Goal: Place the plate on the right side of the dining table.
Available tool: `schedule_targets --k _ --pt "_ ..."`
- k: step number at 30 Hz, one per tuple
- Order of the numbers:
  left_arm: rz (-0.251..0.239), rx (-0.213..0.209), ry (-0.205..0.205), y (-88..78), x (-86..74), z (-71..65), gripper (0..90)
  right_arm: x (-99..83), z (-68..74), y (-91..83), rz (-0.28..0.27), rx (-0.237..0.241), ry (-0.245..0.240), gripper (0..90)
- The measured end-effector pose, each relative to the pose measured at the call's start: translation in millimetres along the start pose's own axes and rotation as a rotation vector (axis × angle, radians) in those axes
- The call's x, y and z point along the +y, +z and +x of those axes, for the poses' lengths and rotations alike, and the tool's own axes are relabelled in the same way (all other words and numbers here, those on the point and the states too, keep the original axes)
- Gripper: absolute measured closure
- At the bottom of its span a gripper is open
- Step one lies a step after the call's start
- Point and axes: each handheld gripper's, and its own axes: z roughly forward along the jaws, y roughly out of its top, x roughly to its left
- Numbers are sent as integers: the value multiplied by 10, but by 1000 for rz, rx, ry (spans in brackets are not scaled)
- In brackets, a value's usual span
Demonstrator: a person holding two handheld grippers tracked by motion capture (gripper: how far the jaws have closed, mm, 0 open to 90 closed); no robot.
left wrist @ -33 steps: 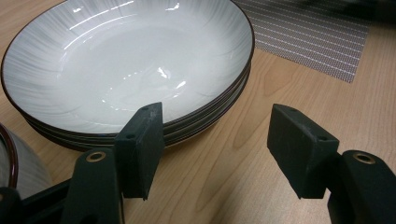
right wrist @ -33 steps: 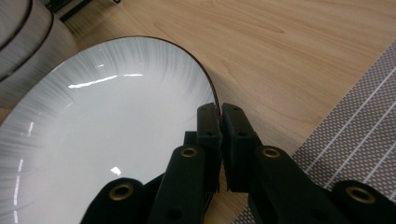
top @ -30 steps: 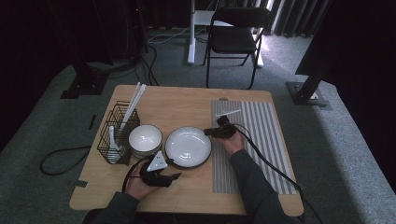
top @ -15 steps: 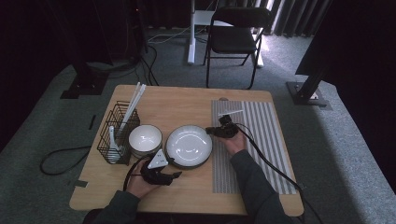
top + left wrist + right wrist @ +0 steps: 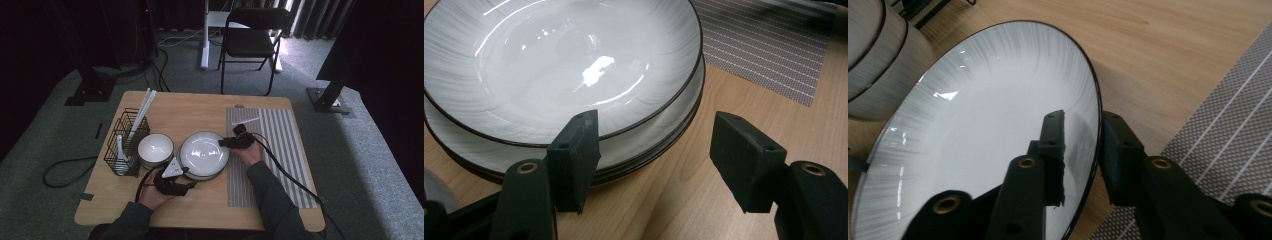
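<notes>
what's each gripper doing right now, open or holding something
Left gripper: open, holding nothing, beside the stacked plates.
Right gripper: fingers either side of the top plate's rim, just been opening; grip cannot be told.

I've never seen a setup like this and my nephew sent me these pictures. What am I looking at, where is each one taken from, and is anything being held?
A person sits at a wooden table holding a hand tool with two black jaws in each hand. One picture looks down from above; the other two come from small cameras riding on the tools, looking along their jaws.

On the table are a stack of wide plates, a smaller stack of bowls, a black wire basket with utensils, and a striped mat.

The right gripper has its jaws on either side of the top plate's rim. They have just been opening a little, and a slim gap shows, so they no longer seem to press on it. The left gripper sits open at the near edge of the stack, holding nothing.
</notes>
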Motion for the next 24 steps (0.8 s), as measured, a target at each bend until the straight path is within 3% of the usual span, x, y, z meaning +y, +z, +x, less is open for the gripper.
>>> schedule_targets --k 1,4,9,19,24 --pt "0 1 -3 19 7 3 370 -3 -24 19 15 21 23 659" --pt "10 5 2 61 18 -1 369 -22 -44 51 34 28 31 669" --pt "12 9 4 88 32 0 366 -32 -61 34 8 30 51 697" --pt "16 39 0 129 43 13 366 -69 -159 -46 -36 82 156 790" --pt "35 37 7 170 31 -9 365 -93 -176 -94 -64 82 180 808"
